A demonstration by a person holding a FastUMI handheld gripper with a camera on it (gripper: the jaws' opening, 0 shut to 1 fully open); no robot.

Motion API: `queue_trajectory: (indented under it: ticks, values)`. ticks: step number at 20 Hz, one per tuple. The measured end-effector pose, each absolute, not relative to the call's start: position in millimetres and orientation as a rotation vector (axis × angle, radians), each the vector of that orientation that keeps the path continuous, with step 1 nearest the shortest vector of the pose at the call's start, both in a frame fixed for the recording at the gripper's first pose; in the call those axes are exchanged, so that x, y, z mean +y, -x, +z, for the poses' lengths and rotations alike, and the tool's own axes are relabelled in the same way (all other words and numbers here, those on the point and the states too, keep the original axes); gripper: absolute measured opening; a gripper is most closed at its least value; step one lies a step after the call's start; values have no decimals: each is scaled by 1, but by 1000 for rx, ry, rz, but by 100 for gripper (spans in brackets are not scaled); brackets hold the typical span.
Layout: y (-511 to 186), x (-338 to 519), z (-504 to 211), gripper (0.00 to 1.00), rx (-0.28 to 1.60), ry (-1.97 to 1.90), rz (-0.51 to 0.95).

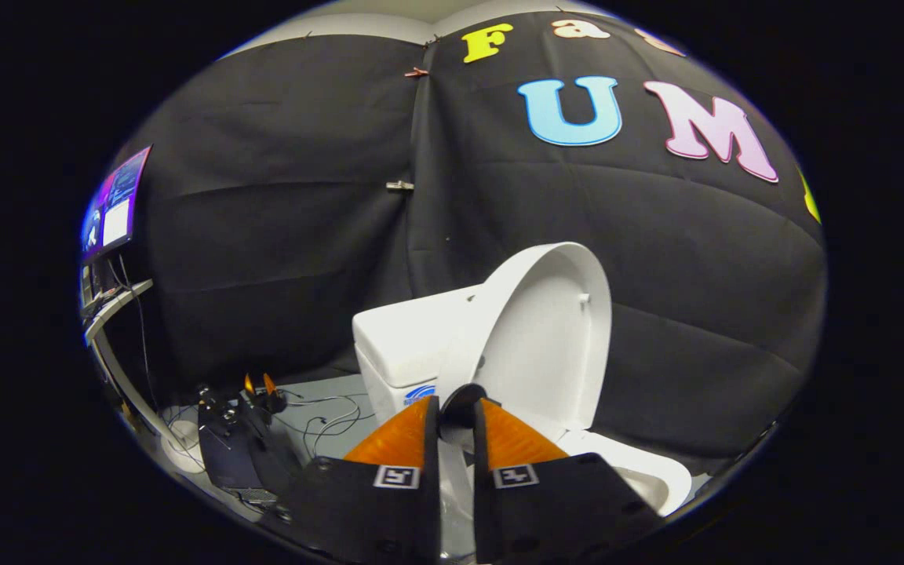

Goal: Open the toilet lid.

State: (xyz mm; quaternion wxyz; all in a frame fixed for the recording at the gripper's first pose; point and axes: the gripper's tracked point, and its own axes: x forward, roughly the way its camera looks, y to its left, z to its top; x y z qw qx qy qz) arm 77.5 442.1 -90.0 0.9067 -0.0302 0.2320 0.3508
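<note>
Between the gripper [456,412]'s near-closed fingers sits the raised, stiff white plastic toilet lid [546,329]'s slippery edge, seemingly pinched.

We're in a recording booth or lab mock-up, not a real bathroom: black cloth walls [279,235] clipped together surround a white toilet [421,345] with its lid [546,337] up. We also see a lit monitor [114,205] on a stand and loose cables [326,420] on the grey floor [334,392].
</note>
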Motion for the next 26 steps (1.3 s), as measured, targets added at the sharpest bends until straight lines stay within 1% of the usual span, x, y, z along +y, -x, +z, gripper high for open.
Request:
queue_trajectory:
  ticks: [1,3,6,7,10,11,17,22,26]
  values:
    - [-76,442,-90,22,460,76,731]
    - [-69,447,-88,47,443,97,766]
    - [-67,446,-82,85,404,129,767]
    - [-68,445,-79,90,390,127,762]
    - [-71,430,-64,95,351,111,722]
    - [-76,418,-54,100,328,108,690]
    - [-86,318,-6,98,184,75,477]
    - [-81,206,12,98,143,63,278]
    - [-66,128,12,98,116,102,155]
